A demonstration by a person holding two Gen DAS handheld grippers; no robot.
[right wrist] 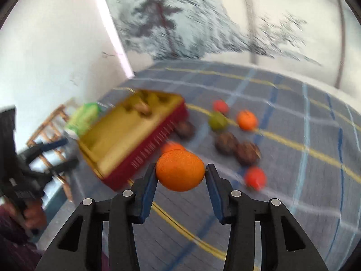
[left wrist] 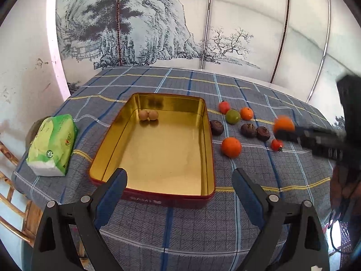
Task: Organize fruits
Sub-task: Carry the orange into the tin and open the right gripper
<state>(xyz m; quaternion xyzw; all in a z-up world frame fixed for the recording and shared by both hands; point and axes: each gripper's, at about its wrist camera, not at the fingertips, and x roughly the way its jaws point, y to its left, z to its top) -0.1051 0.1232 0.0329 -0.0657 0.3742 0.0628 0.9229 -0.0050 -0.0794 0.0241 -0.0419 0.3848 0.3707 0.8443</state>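
Between right gripper [right wrist: 180, 172] fingers, clamped orange [right wrist: 180, 170], sharp in right view only; left gripper [left wrist: 179, 176] fingers spread, empty.

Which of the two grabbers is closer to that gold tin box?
Left. The left gripper hovers open right at the tin's near edge. The right gripper is off to the tin's side, over the loose fruit, clamping an orange.

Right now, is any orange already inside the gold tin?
No, the gold tin holds only two small tan balls.
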